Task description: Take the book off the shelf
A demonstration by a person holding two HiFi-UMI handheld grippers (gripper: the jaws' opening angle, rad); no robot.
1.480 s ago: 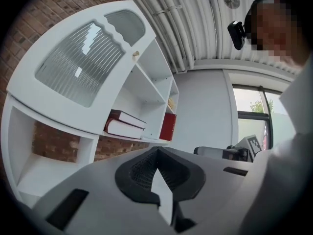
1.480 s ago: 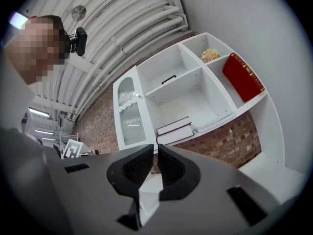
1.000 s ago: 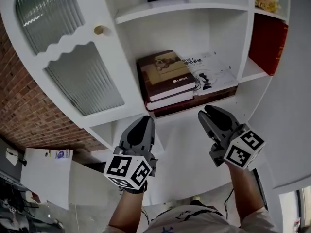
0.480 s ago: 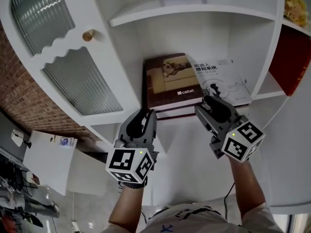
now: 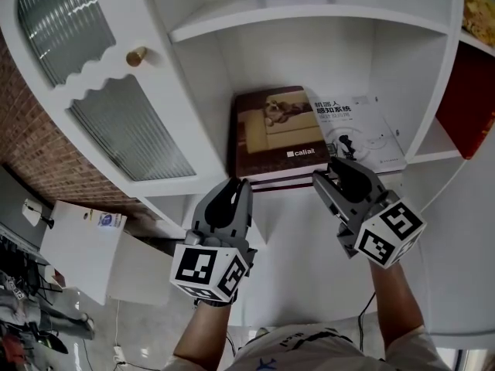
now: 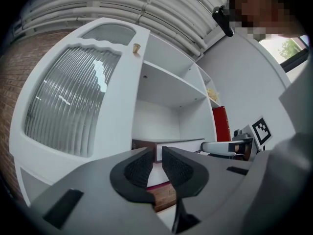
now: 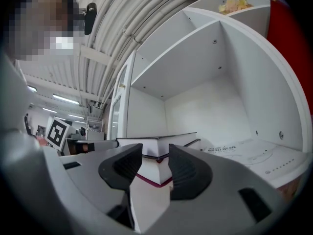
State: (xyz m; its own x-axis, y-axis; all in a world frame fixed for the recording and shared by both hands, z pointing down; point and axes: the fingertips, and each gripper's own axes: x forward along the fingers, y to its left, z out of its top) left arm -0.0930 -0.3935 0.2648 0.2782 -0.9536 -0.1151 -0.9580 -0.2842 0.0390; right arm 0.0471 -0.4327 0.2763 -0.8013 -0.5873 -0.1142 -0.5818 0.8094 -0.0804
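- The brown hardcover book lies flat on top of a short stack in the white shelf compartment. A white paperback lies just beside it at 3 o'clock.
- My left gripper is at the stack's 7 o'clock, its fingers narrowly apart and empty.
- My right gripper is at 5 o'clock. Its fingers have just been opening and grip nothing.
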